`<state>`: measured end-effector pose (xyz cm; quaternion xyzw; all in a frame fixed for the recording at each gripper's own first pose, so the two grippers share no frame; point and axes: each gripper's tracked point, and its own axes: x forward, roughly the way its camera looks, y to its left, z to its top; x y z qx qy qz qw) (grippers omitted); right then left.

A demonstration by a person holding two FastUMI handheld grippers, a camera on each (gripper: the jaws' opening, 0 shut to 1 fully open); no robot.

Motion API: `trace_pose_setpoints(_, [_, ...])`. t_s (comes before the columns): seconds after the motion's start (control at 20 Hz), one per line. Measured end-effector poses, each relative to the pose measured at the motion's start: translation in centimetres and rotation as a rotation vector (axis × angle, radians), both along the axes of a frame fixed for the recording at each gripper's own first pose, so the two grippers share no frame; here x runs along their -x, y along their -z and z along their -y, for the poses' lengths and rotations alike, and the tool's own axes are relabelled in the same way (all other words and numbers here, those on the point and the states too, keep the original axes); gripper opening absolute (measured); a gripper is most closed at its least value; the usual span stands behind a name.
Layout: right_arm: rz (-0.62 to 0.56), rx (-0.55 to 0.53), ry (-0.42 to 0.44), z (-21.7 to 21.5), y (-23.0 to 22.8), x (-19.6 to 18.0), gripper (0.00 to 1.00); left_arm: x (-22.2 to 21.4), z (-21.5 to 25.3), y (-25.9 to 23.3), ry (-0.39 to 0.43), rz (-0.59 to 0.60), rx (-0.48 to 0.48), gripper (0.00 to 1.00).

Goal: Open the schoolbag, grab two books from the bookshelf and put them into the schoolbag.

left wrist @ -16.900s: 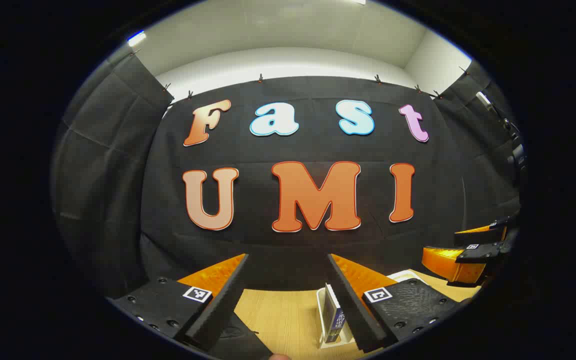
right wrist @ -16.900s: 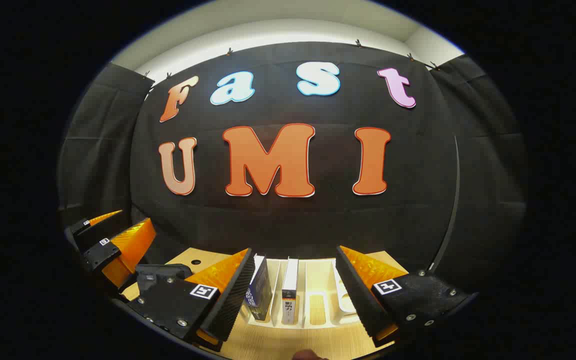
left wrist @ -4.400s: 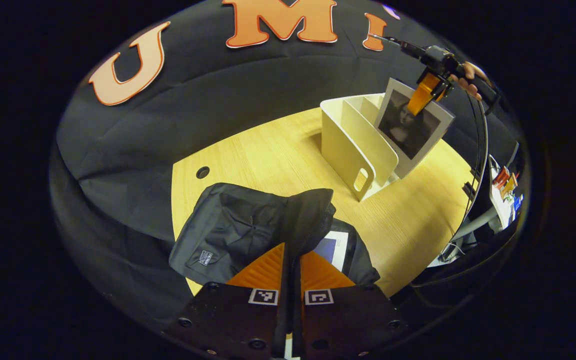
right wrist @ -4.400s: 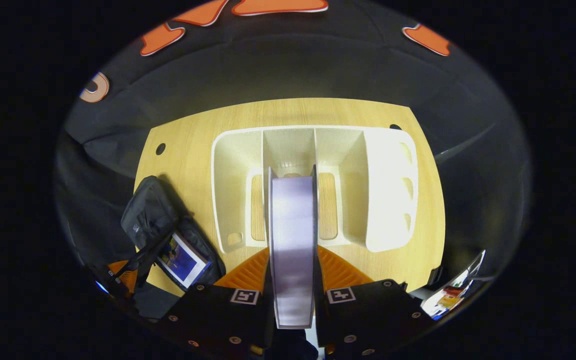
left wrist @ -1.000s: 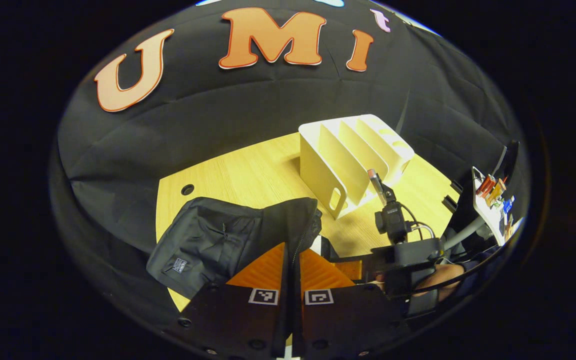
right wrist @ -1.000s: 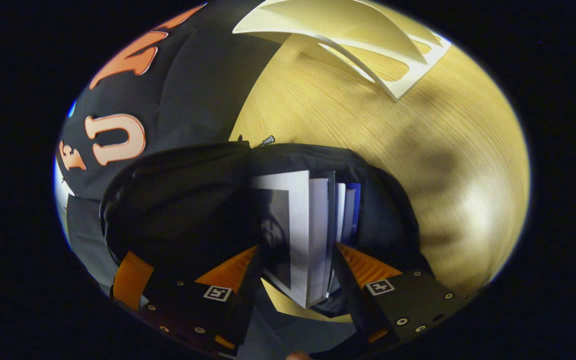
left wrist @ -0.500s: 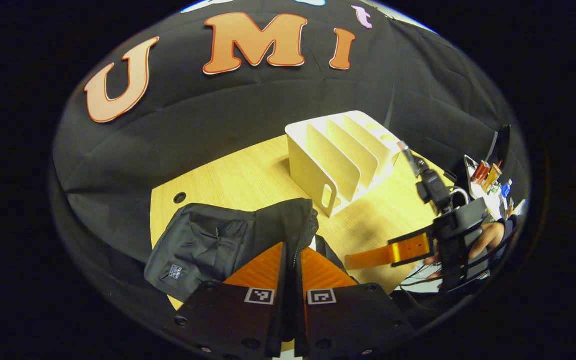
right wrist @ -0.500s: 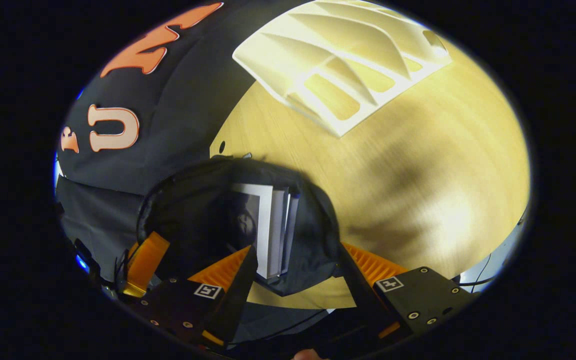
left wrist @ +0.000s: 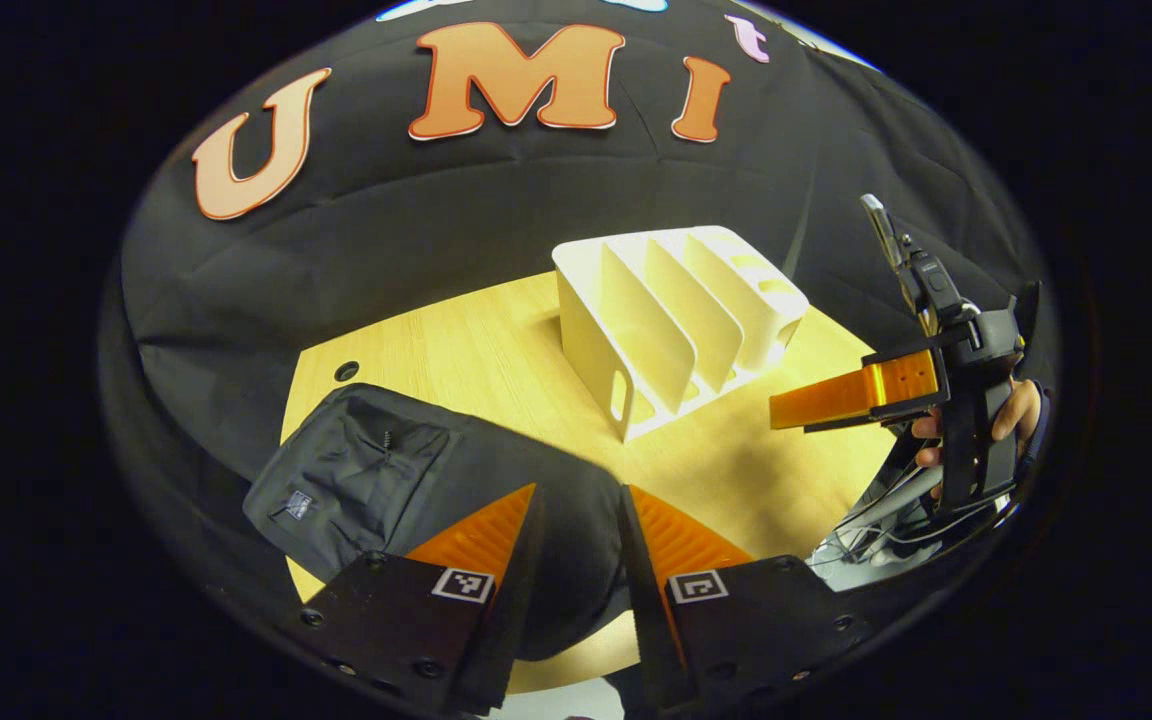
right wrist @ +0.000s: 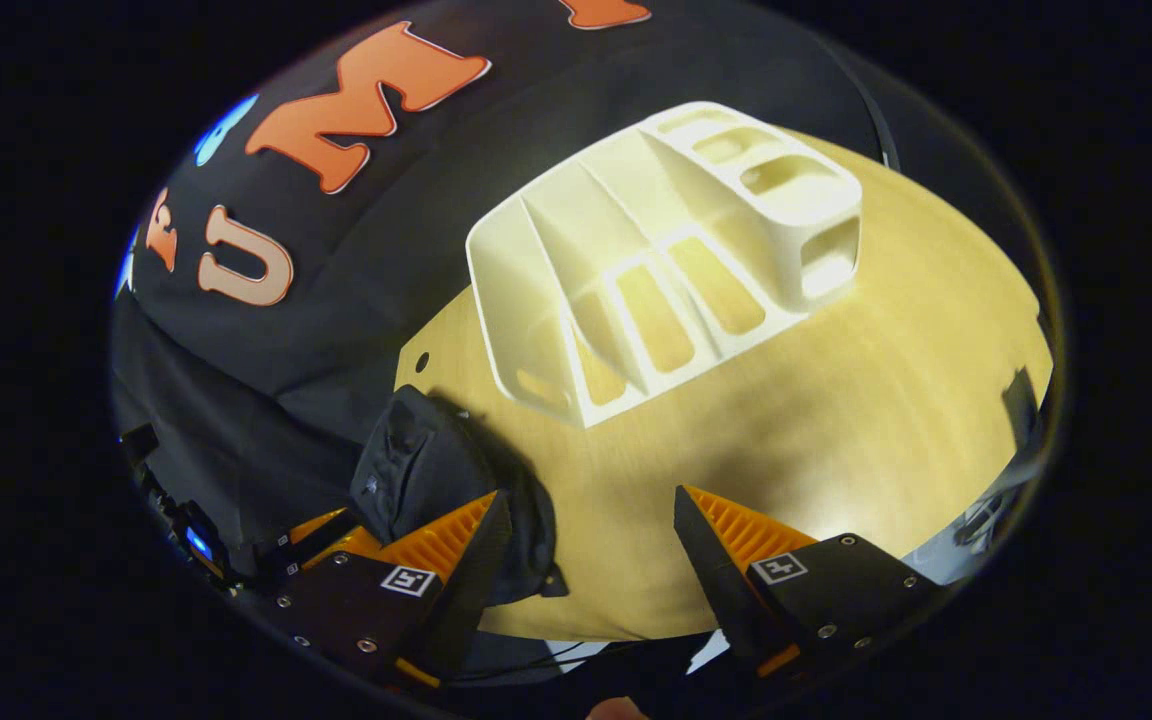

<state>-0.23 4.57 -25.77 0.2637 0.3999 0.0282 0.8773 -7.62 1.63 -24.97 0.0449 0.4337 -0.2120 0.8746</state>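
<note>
The black schoolbag (left wrist: pixel 406 470) lies flat on the wooden table (left wrist: pixel 496 350), its flap down over the opening so the inside is hidden. My left gripper (left wrist: pixel 578 492) hovers open just above the bag's near end, with nothing between its fingers. The white bookshelf (left wrist: pixel 676 320) stands behind, all its slots empty. A hand holds my right gripper (left wrist: pixel 836 400) up in the air to the right of the shelf. In the right gripper view, my right gripper (right wrist: pixel 591 495) is open over bare table (right wrist: pixel 836 400), with the schoolbag (right wrist: pixel 436 465) at lower left and the bookshelf (right wrist: pixel 656 260) ahead.
The table has a small round hole (left wrist: pixel 346 371) near its back left corner. Cables and gear (left wrist: pixel 876 510) hang off the table's right edge. The booth's black cloth closes in behind and to the left of the table.
My left gripper has opened and let go of the bag's flap, which has dropped over the books. My right gripper has lifted away from the bag to the right, still open.
</note>
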Motion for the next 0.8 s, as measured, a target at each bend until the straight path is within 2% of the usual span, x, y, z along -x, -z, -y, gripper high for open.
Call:
trace_pose_setpoints(0.05, [0.028, 0.028, -0.01, 1.3, -0.9, -0.4, 0.99, -0.2, 1.0, -0.5, -0.024, 0.016, -0.005, 0.54])
trace_pose_setpoints(0.1, [0.061, 0.058, -0.022, 2.7, -1.9, -0.6, 0.98, -0.3, 2.0, -1.0, -0.047, 0.038, -0.008, 0.51])
trace_pose_setpoints(0.2, [0.135, 0.13, -0.049, 5.1, -4.4, -1.5, 0.98, -0.7, 4.4, -2.7, -0.089, 0.088, 0.001, 0.61])
trace_pose_setpoints(0.25, [0.176, 0.169, -0.059, 6.3, -5.6, -1.9, 0.98, -1.0, 5.7, -3.8, -0.112, 0.119, 0.015, 0.77])
trace_pose_setpoints(0.35, [0.26, 0.228, -0.071, 8.4, -8.3, -2.3, 0.98, -1.8, 7.9, -6.2, -0.157, 0.181, 0.035, 0.84])
trace_pose_setpoints(0.5, [0.385, 0.304, -0.082, 10.6, -12.6, -2.4, 0.98, -3.1, 10.4, -10.2, -0.216, 0.317, 0.037, 0.86])
trace_pose_setpoints(0.6, [0.48, 0.365, -0.099, 11.3, -15.3, -2.2, 0.98, -3.5, 11.2, -12.6, -0.246, 0.415, 0.026, 0.92])
trace_pose_setpoints(0.8, [0.653, 0.423, -0.121, 11.3, -20.2, -1.4, 0.98, -3.9, 13.1, -18.0, -0.325, 0.557, 0.043, 0.92])
